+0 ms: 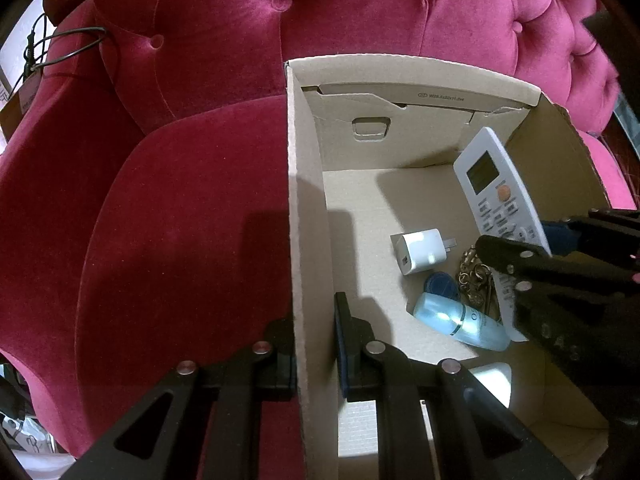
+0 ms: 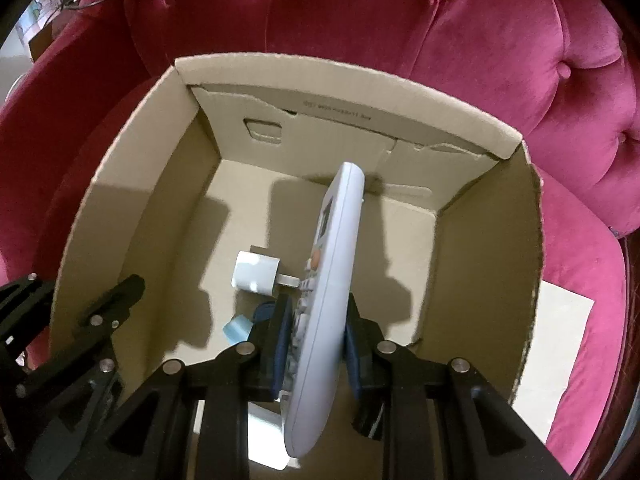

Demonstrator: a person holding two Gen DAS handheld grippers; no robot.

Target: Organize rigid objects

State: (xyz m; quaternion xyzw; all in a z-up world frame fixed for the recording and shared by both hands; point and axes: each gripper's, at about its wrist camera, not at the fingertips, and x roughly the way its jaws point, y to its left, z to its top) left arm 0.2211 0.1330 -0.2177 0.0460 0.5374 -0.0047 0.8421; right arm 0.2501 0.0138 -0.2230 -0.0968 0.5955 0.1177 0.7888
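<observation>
An open cardboard box sits on a pink chair seat. My left gripper is shut on the box's left wall, one finger inside and one outside. My right gripper is shut on a white remote, held on edge and low inside the box. From the left wrist the remote and the right gripper appear at the box's right side. A white charger plug, a light blue bottle, a blue cap and a gold chain lie on the box floor.
The box rests on a tufted pink velvet armchair, with its backrest close behind. A dark cable hangs over the left armrest. A white sheet lies beside the box on the right. The box's far half is bare cardboard.
</observation>
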